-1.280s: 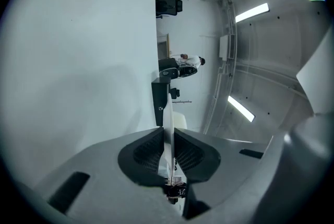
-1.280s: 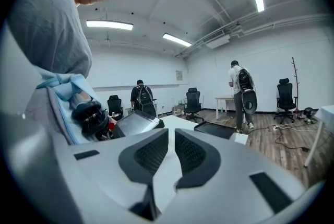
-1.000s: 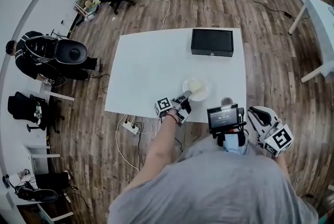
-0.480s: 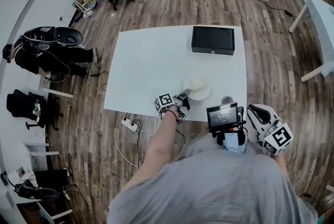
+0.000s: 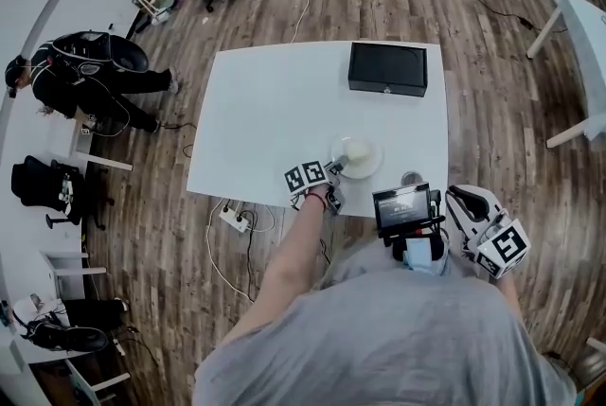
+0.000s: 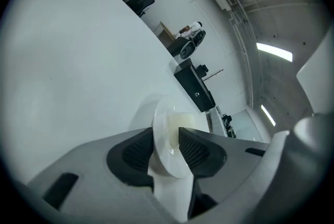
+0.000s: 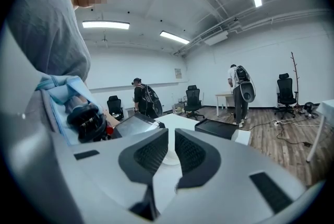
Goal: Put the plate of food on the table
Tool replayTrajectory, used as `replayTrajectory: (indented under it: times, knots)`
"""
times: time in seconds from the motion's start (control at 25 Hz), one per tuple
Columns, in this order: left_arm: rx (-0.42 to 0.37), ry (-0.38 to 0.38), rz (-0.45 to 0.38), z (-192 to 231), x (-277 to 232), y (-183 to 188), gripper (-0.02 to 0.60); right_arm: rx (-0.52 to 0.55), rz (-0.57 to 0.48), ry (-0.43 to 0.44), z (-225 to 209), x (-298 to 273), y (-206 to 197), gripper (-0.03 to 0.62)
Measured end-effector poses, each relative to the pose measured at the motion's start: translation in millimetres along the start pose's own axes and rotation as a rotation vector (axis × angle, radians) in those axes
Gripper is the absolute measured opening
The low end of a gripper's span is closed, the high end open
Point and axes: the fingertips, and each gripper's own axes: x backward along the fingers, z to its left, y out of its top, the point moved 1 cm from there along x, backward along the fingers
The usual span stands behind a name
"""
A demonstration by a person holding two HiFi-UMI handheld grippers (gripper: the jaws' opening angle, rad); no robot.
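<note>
A white plate point(image 5: 357, 155) with pale food point(image 5: 357, 150) rests on the white table point(image 5: 275, 111), near its front edge. My left gripper point(image 5: 333, 173) is at the plate's near-left rim. In the left gripper view the plate's rim point(image 6: 166, 142) stands between the two pads, the jaws are opening, and a gap shows beside the food point(image 6: 180, 122). My right gripper point(image 5: 467, 203) hangs off the table at the lower right, by the person's side. Its jaws point(image 7: 171, 154) are shut with nothing between them.
A black box point(image 5: 387, 68) lies at the table's far right corner. A small round grey thing point(image 5: 410, 179) sits at the front edge, right of the plate. A power strip point(image 5: 234, 220) and cables lie on the floor. Office chairs and a person point(image 5: 85, 73) are at the left.
My left gripper has turned at the plate's rim, so two marker faces show. The plate keeps its place on the table. The person at the left has shifted.
</note>
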Motion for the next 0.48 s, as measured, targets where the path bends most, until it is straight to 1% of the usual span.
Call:
replayTrajectory:
  times: [0.12, 0.24, 0.4, 0.48]
  knots:
    - [-0.106, 0.075, -0.004, 3.7, 5.6, 2.6, 0.14, -0.001, 0.001, 0.003, -0.6, -0.5, 1.2, 0.034]
    - [-0.178, 0.131, -0.009, 6.3, 11.7, 6.2, 0.14, 0.0, 0.003, 0.007, -1.6, 0.3, 2.7, 0.034]
    - [-0.252, 0.162, -0.019, 5.8, 19.0, 10.8, 0.14, -0.001, 0.002, 0.009, -3.4, 1.0, -0.1, 0.034]
    - [-0.299, 0.156, -0.034, 0.1, 27.0, 14.4, 0.14, 0.002, -0.003, 0.012, -2.9, 0.7, -0.4, 0.034]
